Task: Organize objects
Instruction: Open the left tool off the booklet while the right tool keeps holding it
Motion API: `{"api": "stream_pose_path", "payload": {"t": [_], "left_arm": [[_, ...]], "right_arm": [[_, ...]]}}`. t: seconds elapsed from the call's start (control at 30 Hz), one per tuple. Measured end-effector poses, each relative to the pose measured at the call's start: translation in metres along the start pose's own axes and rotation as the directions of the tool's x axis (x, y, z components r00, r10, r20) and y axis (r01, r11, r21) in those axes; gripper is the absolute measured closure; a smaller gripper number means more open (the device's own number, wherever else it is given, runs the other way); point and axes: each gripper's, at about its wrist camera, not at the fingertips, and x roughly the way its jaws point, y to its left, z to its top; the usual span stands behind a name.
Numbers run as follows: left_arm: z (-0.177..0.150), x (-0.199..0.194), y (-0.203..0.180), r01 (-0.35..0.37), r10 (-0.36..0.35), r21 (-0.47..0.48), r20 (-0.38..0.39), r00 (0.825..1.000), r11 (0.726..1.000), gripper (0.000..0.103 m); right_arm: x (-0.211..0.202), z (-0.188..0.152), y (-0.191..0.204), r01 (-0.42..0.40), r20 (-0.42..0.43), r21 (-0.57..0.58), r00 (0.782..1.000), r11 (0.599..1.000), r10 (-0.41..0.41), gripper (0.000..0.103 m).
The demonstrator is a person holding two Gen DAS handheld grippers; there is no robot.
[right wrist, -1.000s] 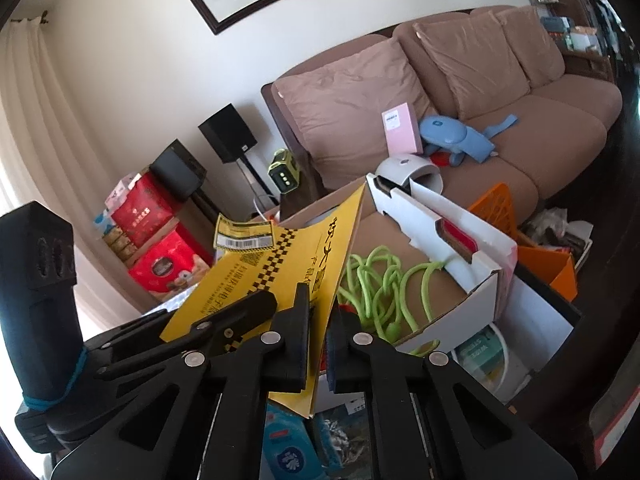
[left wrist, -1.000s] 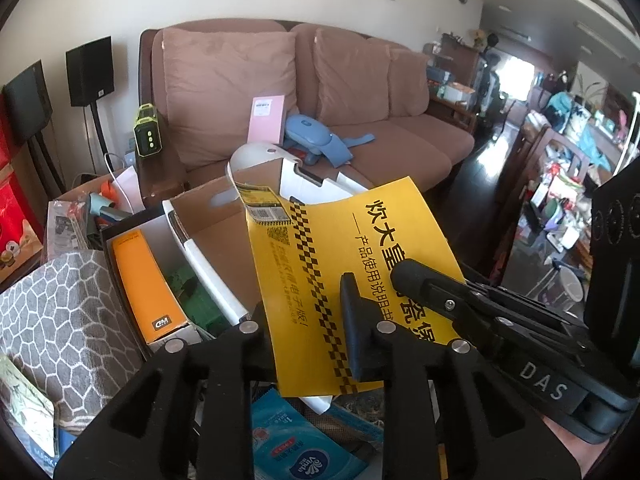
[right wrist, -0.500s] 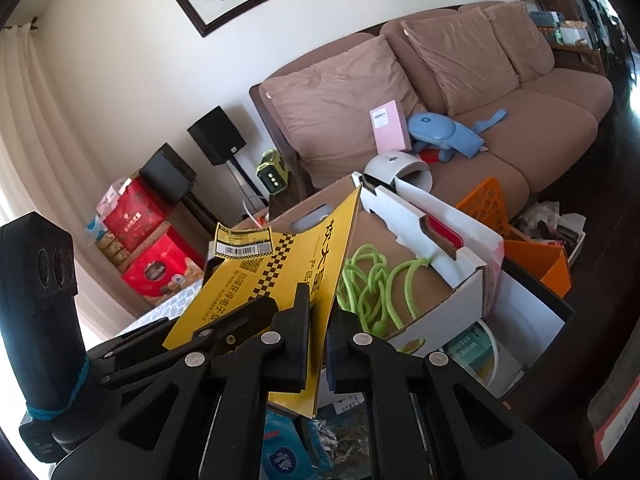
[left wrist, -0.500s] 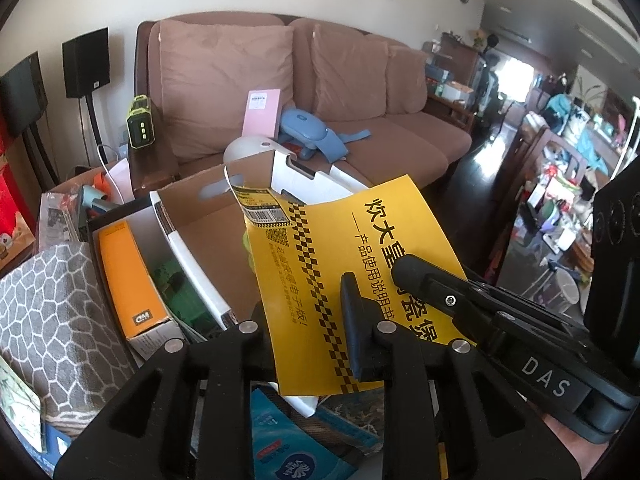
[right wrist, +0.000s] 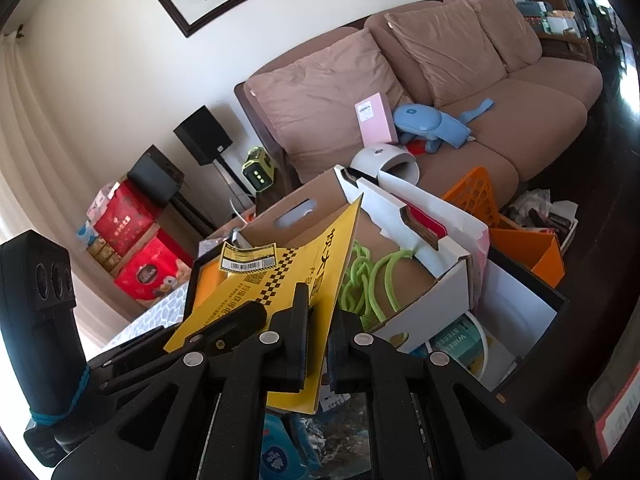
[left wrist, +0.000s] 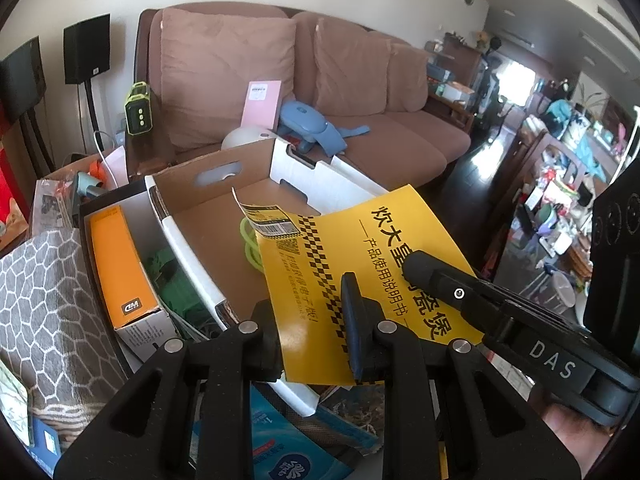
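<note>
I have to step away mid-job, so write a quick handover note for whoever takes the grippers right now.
Right gripper: shut on the yellow instruction booklet, held above the open cardboard box.
Left gripper: its fingers stand either side of the booklet's lower edge; a firm grip is unclear.
Green rope already lies in that box. Orange box sits in the black tray beside it.
Left: set the booklet down, then sort the clutter underneath.

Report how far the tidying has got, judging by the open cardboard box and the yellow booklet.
Done: green rope lies inside the cardboard box.
In hand: right gripper is shut on the yellow booklet, with the left gripper also at it, above the box.
Left: booklet not yet placed; packets lie loose below.
</note>
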Motion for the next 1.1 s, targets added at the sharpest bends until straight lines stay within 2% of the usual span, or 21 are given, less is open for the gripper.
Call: {"api": "stream_pose_path", "payload": {"t": [0.33,0.5,0.77,1.1], "left_arm": [[-0.006,-0.005,0.003,-0.009,0.009,0.001,-0.001,1.0,1.0,0.082],[-0.008,-0.012,0.006,-0.014,0.014,-0.004,-0.001,1.0,1.0,0.077],[-0.009,-0.01,0.013,-0.037,0.036,-0.01,-0.031,0.999,0.999,0.077],[-0.017,-0.011,-0.003,-0.034,0.036,0.041,-0.046,0.998,0.999,0.077]], "right_arm": [[0.002,-0.001,-0.002,-0.002,-0.017,0.002,1.0,1.0,0.002,0.096],[0.001,-0.001,-0.003,-0.002,-0.013,0.006,1.0,1.0,0.002,0.096],[0.003,0.0,-0.002,0.012,-0.019,0.008,1.0,1.0,-0.012,0.096],[0.005,-0.002,-0.005,0.015,-0.036,0.01,0.999,1.0,-0.014,0.095]]}}
